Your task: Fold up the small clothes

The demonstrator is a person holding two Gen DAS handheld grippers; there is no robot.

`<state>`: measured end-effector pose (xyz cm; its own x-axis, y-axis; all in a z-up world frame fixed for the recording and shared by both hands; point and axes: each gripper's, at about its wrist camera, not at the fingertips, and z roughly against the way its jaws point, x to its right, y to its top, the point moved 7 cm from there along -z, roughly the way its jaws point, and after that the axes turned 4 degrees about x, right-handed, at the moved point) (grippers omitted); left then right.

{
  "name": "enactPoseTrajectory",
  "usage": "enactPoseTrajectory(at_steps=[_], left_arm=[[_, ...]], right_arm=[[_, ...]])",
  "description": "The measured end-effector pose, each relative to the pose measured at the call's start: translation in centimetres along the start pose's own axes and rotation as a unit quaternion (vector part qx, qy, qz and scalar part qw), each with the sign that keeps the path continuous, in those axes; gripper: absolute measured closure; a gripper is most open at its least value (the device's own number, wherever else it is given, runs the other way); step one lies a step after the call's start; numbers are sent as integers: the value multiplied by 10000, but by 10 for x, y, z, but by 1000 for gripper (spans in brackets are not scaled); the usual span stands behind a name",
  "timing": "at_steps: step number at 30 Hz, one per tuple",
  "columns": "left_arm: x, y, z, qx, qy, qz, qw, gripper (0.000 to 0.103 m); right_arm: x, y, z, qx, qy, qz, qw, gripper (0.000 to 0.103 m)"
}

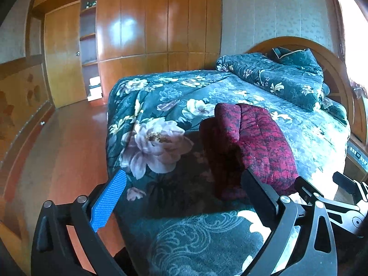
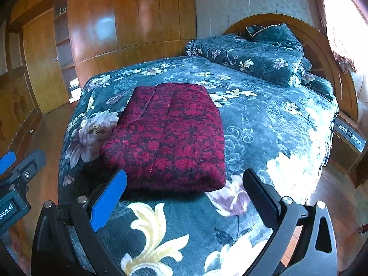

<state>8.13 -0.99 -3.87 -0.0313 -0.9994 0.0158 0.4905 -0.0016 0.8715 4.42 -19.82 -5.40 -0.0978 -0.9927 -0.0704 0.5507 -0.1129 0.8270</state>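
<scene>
Both my jaws stand wide apart, nothing between them: left gripper (image 1: 182, 192) and right gripper (image 2: 184, 189) hover over the near end of the bed (image 2: 264, 124), both tilted down, apart from the cloth. Red-black folded garment (image 2: 170, 135) lies flat on the floral bedcover, a bit left of middle, just beyond my right fingers. In left view its near part is in dark shadow and my black finger (image 1: 257, 193) covers its near-right corner, so the fold edges there are hard to see. Right gripper's frame is cut off at right edge of left view. Rolled quilt w/ pillow (image 2: 257, 57) sits far right at wooden headboard (image 2: 322, 53). Wardrobe (image 2: 128, 18) stands far left. Window glare at right washes out details.
</scene>
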Motion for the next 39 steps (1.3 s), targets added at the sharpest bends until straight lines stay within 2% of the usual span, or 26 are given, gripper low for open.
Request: enactPoseTrajectory(at_steps=[39], left_arm=[[-5, -2, -1, 13, 67, -61, 10000, 4]], right_arm=[[-1, -2, 0, 23, -28, 25, 10000, 2]])
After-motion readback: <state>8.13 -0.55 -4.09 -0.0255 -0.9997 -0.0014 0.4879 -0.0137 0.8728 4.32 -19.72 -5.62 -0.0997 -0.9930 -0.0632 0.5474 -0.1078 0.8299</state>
